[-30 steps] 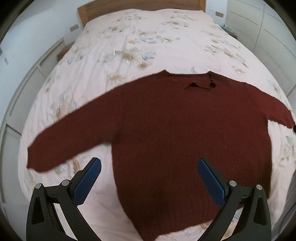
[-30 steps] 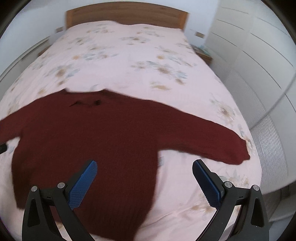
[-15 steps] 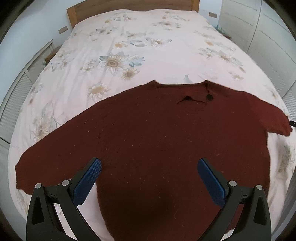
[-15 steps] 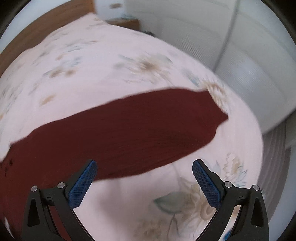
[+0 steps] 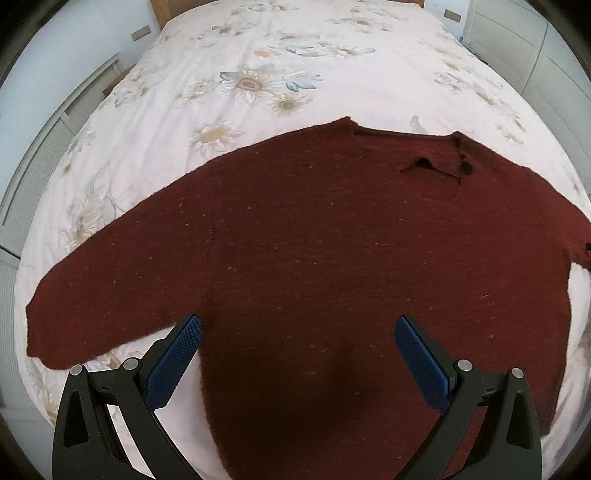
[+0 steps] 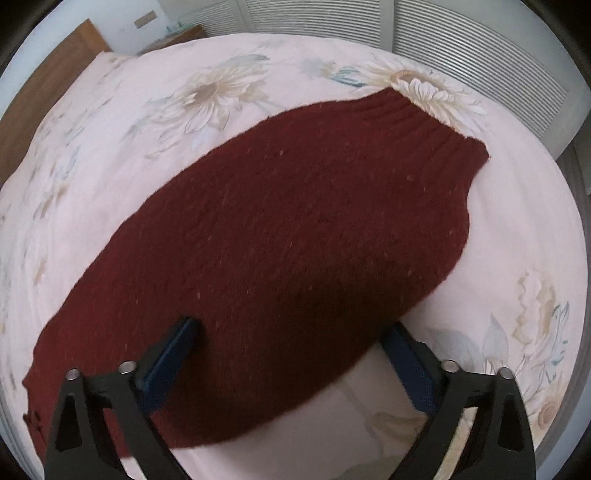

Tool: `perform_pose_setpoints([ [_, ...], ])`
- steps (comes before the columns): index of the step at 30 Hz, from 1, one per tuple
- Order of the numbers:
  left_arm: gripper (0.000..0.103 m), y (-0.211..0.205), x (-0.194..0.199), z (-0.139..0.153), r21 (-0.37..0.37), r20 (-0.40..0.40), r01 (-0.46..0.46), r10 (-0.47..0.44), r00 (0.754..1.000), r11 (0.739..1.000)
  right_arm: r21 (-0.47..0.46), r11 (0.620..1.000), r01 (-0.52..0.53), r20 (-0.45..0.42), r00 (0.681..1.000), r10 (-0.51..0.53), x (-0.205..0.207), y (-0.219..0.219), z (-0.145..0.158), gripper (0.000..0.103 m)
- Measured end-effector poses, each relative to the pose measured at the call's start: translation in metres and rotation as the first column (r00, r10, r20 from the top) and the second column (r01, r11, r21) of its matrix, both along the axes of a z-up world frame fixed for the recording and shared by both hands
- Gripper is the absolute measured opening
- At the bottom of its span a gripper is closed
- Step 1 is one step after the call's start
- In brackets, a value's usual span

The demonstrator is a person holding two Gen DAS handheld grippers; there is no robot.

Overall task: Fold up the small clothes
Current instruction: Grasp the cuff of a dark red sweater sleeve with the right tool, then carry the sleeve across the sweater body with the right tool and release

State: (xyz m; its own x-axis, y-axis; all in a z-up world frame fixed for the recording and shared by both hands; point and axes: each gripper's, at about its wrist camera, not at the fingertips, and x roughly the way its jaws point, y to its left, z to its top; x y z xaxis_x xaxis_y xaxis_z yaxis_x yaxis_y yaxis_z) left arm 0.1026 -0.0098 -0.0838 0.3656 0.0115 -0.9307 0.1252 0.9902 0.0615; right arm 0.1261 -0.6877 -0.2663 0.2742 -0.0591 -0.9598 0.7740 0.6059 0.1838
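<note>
A dark red knitted sweater [image 5: 332, 251] lies flat, face up, on the floral bedspread [image 5: 258, 81], both sleeves spread out. My left gripper [image 5: 298, 325] hangs open above the sweater's lower body, its left finger beside the left armpit, with nothing gripped. In the right wrist view the right sleeve [image 6: 295, 229] runs diagonally, its ribbed cuff [image 6: 424, 122] at the upper right. My right gripper [image 6: 291, 328] points down over the sleeve, jaws closing. The sleeve lies between them: the left finger is over the fabric, the right finger at its lower edge. The pads do not pinch it.
The wooden headboard [image 5: 160, 7] stands at the far end of the bed. White wardrobe doors [image 5: 524, 40] line the right side and louvred panels [image 6: 480, 74] stand beyond the sleeve's cuff. The bed edge drops off close to the cuff.
The left gripper has sunk closer to the sweater's body. The right gripper has swung from the sweater's body out over the right sleeve, rolled, come down close, and its jaws have narrowed.
</note>
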Motion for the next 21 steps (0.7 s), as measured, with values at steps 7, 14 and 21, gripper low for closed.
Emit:
perform_pose_setpoints([
  [7,0.102,0.014,0.003,-0.006,-0.029,-0.013,-0.035,0.035,0.999,0.999,-0.049,0.998,-0.049,0.015,0.999,0.05,0.004,-0.003,0.027,0.017],
  [14,0.102,0.021,0.003,-0.008,-0.045,-0.019,-0.038,0.038,0.999,0.998,-0.182,0.958,-0.22,0.136,0.96,0.246,0.016,0.047,0.109,0.015],
  [21,0.102,0.03,-0.001,0.001,-0.093,0.012,-0.048,0.05,0.999,0.994,-0.282,0.861,-0.423,0.262,0.829,0.494,0.054,0.152,0.2,0.014],
])
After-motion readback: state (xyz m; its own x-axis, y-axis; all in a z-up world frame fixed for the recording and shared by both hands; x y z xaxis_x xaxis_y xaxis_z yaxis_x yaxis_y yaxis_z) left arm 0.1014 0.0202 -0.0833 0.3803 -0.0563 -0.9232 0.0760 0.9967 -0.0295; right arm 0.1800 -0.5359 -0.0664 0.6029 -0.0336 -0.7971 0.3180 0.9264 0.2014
